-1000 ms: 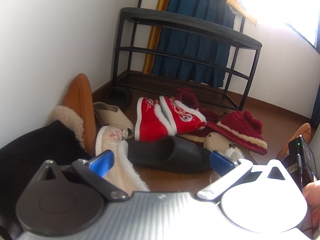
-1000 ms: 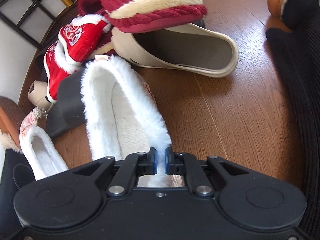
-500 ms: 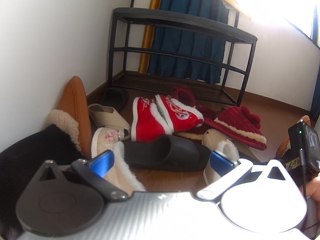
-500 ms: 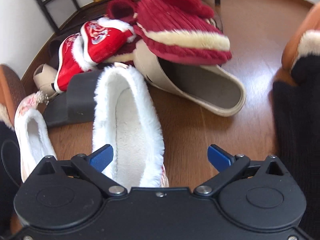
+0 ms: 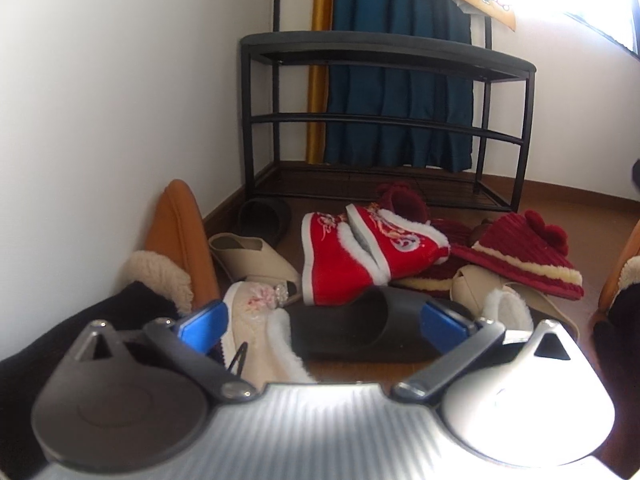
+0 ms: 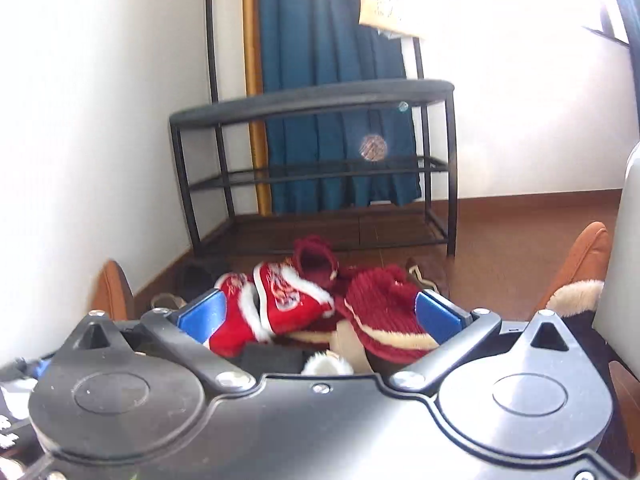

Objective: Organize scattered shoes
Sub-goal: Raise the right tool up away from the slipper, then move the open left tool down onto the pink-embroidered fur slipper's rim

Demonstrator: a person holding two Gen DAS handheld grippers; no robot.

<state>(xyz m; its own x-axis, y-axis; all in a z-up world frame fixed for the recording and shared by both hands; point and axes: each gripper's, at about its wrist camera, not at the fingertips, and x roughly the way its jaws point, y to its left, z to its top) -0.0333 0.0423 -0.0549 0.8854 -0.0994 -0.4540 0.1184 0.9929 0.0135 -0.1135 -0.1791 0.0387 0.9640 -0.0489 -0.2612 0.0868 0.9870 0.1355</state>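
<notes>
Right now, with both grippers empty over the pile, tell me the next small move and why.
Probably lower the left gripper onto the white fur-lined slipper just below its open fingers. That slipper lies nearest, loose on the floor, and every shelf of the black rack behind the pile looks bare. The right gripper is open too, but sits higher.

Two low wrist views toward the shoe rack (image 5: 384, 120), both sharing the red slippers (image 6: 276, 304).
</notes>
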